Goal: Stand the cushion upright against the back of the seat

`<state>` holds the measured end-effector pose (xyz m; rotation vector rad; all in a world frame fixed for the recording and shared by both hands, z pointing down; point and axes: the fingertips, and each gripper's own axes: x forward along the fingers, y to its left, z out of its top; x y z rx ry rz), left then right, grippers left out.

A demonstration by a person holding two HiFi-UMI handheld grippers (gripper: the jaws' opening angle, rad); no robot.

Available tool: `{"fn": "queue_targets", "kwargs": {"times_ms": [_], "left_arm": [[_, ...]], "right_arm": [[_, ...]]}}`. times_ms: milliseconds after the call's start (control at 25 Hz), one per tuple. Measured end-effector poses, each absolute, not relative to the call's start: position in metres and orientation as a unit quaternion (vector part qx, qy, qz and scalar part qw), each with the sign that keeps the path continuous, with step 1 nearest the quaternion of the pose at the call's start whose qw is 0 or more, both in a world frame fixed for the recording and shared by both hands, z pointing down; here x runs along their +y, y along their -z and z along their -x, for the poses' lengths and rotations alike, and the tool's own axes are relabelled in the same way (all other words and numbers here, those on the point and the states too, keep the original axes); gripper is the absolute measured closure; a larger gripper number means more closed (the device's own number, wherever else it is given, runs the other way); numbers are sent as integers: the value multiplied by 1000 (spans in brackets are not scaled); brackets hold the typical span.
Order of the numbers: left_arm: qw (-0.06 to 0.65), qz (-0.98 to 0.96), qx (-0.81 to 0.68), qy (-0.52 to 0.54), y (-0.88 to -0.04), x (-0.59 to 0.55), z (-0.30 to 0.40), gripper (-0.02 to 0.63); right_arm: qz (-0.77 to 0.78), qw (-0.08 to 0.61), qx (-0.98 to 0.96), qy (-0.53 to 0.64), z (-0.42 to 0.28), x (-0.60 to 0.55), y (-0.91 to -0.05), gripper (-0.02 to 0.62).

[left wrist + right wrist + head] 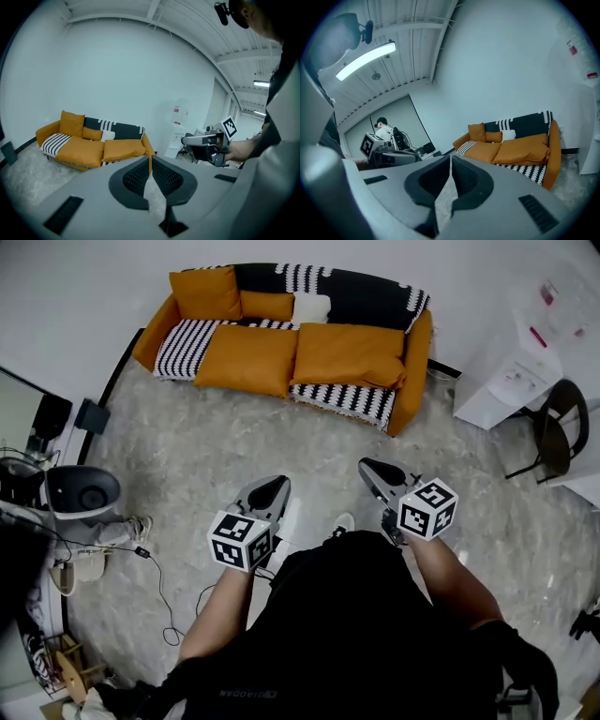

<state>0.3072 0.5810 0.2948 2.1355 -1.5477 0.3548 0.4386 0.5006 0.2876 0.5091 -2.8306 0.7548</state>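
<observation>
An orange sofa [412,371] with a black-and-white striped throw stands against the far wall. Two large orange cushions [246,359] [349,354] lie flat on its seat. A square orange cushion [204,292] stands upright at the back left, with a small orange cushion [267,306] and a white one [311,307] beside it. My left gripper [272,486] and right gripper [368,468] hover over the floor well short of the sofa, both shut and empty. The left gripper view shows its closed jaws [150,176] and the sofa [93,140] far off; the right gripper [450,173] likewise faces the sofa [511,145].
A white cabinet [511,371] and a black chair [558,432] stand right of the sofa. A round grey device [82,491] and cables [159,587] lie at the left. Grey marbled floor [234,446] stretches between me and the sofa. Another person [384,126] stands behind.
</observation>
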Motion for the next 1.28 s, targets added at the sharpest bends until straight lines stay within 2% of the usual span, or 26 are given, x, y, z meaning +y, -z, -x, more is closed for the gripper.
{"fn": "queue_targets", "kwargs": {"times_ms": [280,880,1280], "left_arm": [[225,-792,-554,-124,-284,510,-305,575],[244,-815,-505,-147,-309,437,-311,575],[235,-847,-455,-145,-312,337,-292,575]], "right_arm": [[-188,85,-945,-254,-440,448,-289,557],[-255,80,-923,-276,-467,390,-309,557],[-298,97,-912,-266,-442,316,-308,557]]}}
